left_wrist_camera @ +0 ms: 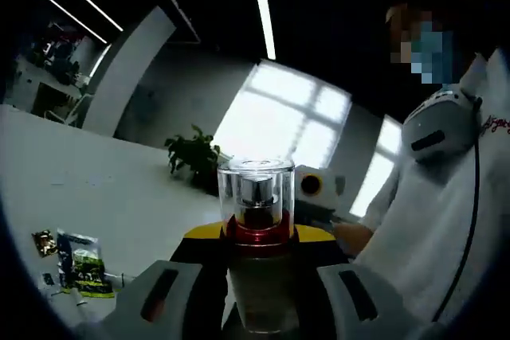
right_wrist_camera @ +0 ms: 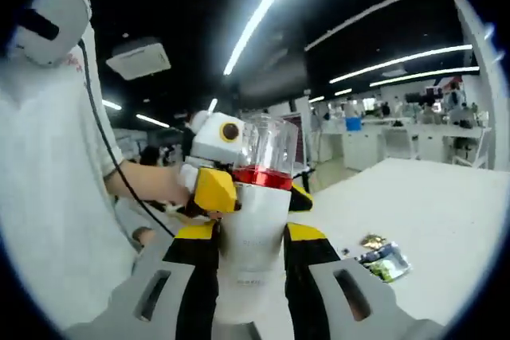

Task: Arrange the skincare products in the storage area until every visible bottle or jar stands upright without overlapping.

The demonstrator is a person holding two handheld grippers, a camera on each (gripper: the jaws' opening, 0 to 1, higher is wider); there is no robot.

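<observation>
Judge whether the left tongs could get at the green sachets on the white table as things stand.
Probably not yet: the left tongs are shut on the bottle, which the right tongs also grip, so the green sachets on the white table must wait.

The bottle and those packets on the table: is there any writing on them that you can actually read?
No text can be read.
Bottle: a faint dark mark low on its front, too blurred.
Green and black packets: print too small to read.
Person's white top: red lettering at the edge, cut off and blurred.

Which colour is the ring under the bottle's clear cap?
Red, best seen in the right gripper view.
</observation>
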